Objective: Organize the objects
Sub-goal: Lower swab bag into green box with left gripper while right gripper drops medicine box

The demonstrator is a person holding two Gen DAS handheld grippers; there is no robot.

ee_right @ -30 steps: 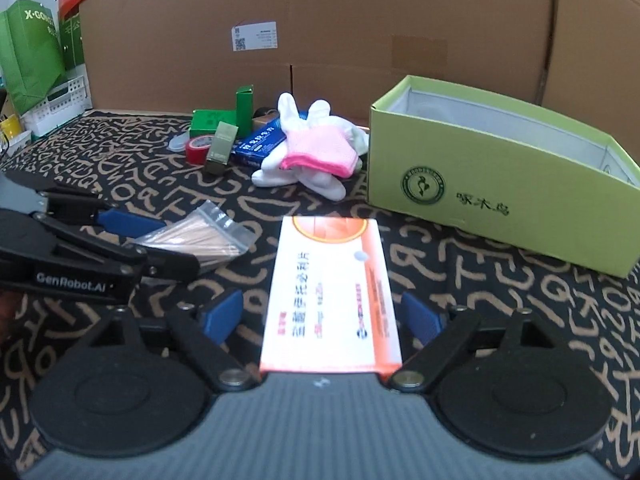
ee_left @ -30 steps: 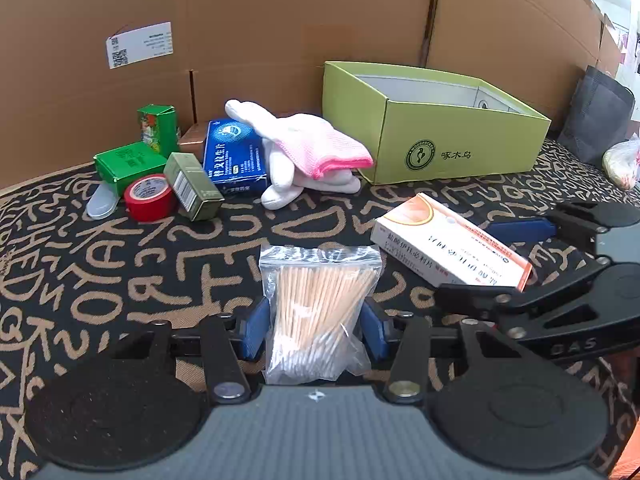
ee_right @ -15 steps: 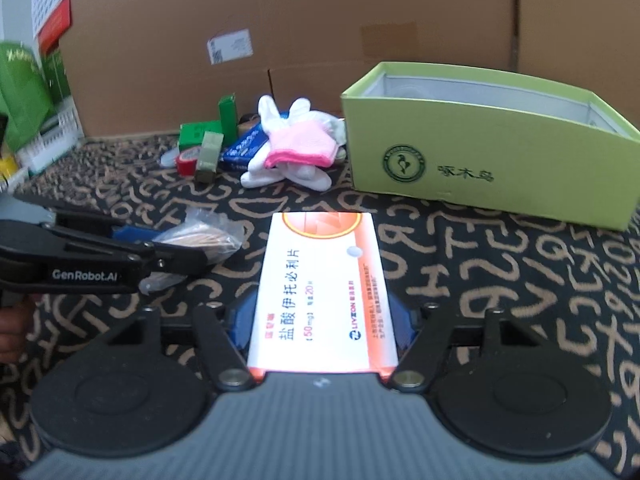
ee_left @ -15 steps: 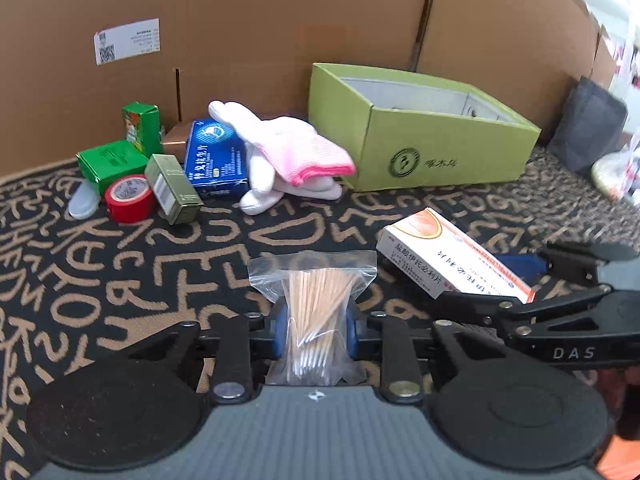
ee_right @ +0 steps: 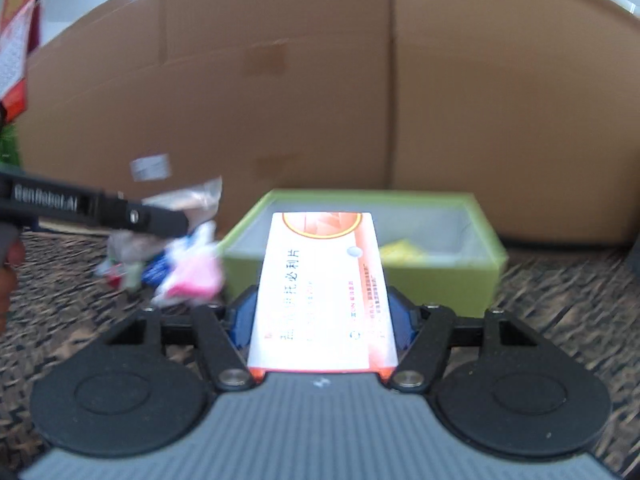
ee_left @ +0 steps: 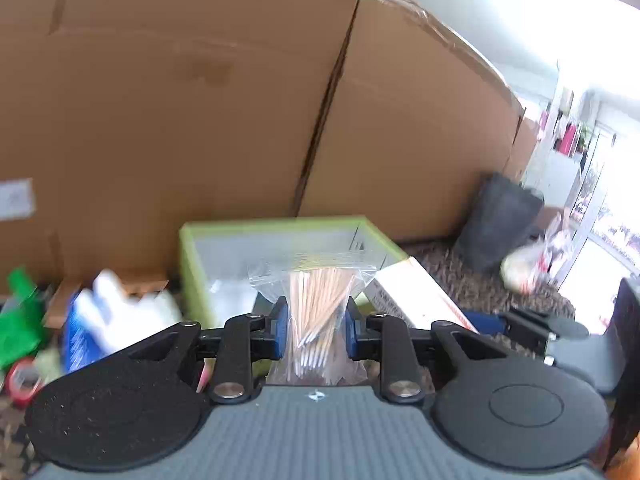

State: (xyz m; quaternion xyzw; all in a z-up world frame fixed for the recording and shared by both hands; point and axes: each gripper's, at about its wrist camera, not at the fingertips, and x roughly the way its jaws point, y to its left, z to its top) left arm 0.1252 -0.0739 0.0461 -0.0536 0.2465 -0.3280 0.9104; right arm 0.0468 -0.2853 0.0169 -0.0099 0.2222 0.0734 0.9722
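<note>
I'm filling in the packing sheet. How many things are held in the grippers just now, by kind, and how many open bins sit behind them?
Clear plastic bag of wooden sticks, in the left gripper: 1
White and orange cardboard medicine box, in the right gripper: 1
Open lime-green cardboard box: 1
Total: 3

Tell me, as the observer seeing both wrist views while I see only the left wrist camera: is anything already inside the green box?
Observer: Yes. The right wrist view shows a yellow item lying in the green box.
Operator: What does the right gripper carry?
Observer: The right gripper is clamped on a white and orange medicine box, printed face up.
Operator: Is my bag visible there?
Observer: Yes, the bag of swabs shows at the left gripper, left of the green box.
</note>
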